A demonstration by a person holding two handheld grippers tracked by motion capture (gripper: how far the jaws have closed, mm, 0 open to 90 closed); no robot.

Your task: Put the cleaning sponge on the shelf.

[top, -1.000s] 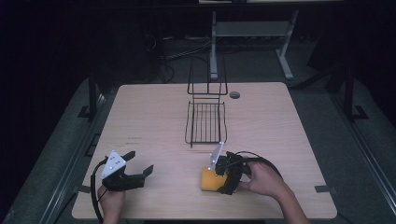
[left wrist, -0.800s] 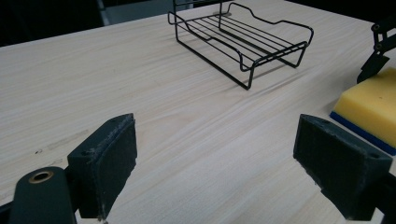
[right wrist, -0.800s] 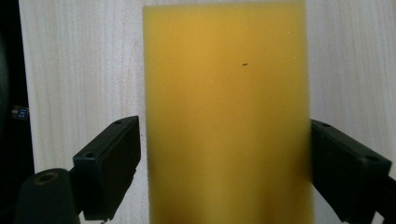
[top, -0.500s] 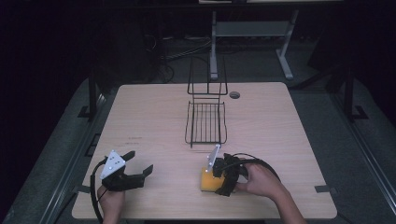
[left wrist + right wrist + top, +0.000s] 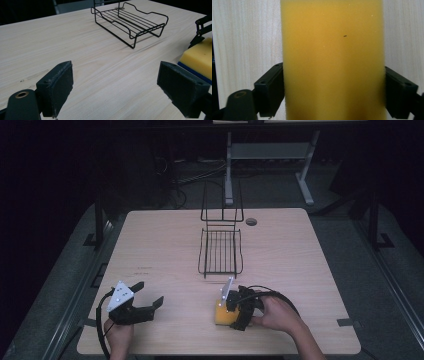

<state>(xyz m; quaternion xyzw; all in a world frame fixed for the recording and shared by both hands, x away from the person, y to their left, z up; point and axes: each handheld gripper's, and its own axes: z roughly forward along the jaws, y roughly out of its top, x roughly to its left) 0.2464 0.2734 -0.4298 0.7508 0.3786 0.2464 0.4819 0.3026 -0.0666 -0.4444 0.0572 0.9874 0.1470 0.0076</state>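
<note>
A: Sponge (image 5: 223, 312) lies flat on the table (image 5: 165, 240) near the front edge, short of the wire rack (image 5: 220, 252). Right gripper (image 5: 235, 315) straddles it, pads against both sides — looks gripped.

B: Left gripper (image 5: 142, 302)?

A: Spread wide, empty. Advice: squeeze evenly, lift straight before carrying toward the rack.

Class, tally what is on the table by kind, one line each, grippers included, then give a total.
Sponge, yellow with a blue underside: 1
Wire rack, black: 1
Grippers, left gripper and right gripper: 2
Total: 4
</note>
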